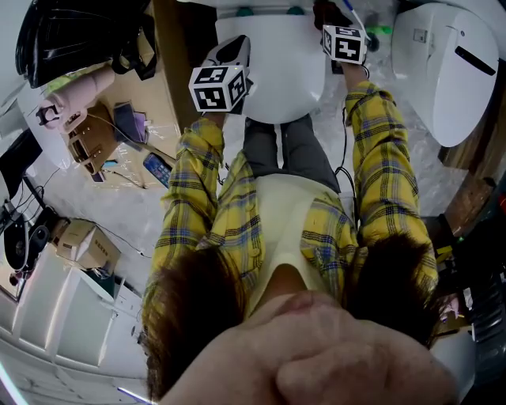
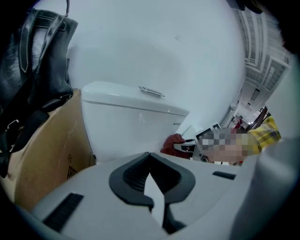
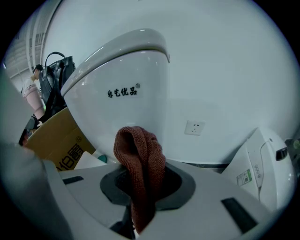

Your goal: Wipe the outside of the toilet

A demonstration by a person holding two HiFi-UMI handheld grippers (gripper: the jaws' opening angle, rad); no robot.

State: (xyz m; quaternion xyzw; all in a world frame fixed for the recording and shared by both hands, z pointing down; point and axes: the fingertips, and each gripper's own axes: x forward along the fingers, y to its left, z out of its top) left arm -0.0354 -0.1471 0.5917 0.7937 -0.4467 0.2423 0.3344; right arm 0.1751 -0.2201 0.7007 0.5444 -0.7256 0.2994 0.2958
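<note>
Right gripper (image 3: 140, 199) clamped on brown cloth (image 3: 140, 154), just off the toilet (image 3: 117, 79) (contact not visible). Left gripper (image 2: 152, 187) closed, empty. Next, likely: press cloth on, sweep.

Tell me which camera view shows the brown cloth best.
The right gripper view: the brown cloth hangs large and centred, clamped by the right gripper. The left gripper view shows only a small reddish corner beside the toilet tank; the head view catches a dark scrap at the top edge.
</note>
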